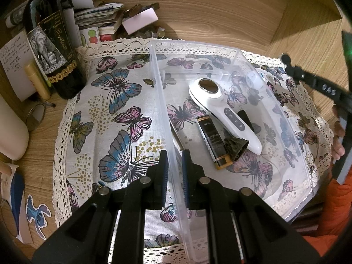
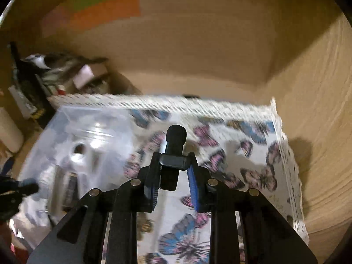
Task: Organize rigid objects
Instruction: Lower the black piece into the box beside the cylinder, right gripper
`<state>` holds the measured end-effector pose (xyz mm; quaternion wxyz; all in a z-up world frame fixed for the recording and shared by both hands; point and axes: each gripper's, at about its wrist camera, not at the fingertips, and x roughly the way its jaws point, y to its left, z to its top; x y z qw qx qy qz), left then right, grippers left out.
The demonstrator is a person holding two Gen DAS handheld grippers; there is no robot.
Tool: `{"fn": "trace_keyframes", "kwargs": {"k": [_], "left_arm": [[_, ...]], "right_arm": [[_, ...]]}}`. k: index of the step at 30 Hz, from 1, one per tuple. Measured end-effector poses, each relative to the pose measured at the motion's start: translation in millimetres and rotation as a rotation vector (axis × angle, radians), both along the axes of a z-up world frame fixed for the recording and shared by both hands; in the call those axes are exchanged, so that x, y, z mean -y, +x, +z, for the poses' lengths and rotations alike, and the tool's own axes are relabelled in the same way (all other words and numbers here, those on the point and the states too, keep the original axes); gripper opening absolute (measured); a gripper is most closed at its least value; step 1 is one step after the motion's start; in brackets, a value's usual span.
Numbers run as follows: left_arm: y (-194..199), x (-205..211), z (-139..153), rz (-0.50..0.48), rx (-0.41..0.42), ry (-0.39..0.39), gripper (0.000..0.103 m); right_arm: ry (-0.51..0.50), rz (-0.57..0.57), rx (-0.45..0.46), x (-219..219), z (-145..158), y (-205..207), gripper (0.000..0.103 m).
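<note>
A clear plastic bin [image 1: 275, 118] sits on a butterfly-print cloth [image 1: 114, 110]. Inside it lie a white handheld device [image 1: 222, 107], a black and gold tube [image 1: 214, 142] and a small dark crumpled item [image 1: 236, 148]. My left gripper [image 1: 175, 156] is shut on the bin's left wall. My right gripper [image 2: 172, 161] is shut on a small black microphone [image 2: 175, 138] and holds it above the cloth, right of the bin [image 2: 72, 132]. The microphone also shows at the right edge of the left wrist view [image 1: 312, 79]. The right wrist view is blurred.
A dark wine bottle [image 1: 52, 44], a yellow tube [image 1: 37, 81] and a pile of papers and cards [image 1: 96, 15] stand at the back left on the wooden desk [image 1: 220, 13]. A white cylinder [image 1: 11, 129] stands at the left. A wooden wall [image 2: 319, 132] rises at the right.
</note>
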<state>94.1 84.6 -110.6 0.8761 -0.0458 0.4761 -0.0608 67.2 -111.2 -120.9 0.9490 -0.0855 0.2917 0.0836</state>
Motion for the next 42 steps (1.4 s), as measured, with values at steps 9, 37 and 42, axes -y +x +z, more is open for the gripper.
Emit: {"fn": "trace_keyframes", "kwargs": {"k": [9, 37, 42], "left_arm": [[0, 0, 0, 0.0, 0.0, 0.0, 0.011], [0, 0, -2, -0.003, 0.0, -0.003, 0.011], [0, 0, -2, -0.003, -0.001, -0.003, 0.011]], "right_arm": [[-0.03, 0.152, 0.045, -52, 10, -13, 0.021], [-0.161, 0.42, -0.156, -140, -53, -26, 0.022], [-0.142, 0.407, -0.139, -135, -48, -27, 0.027]]}}
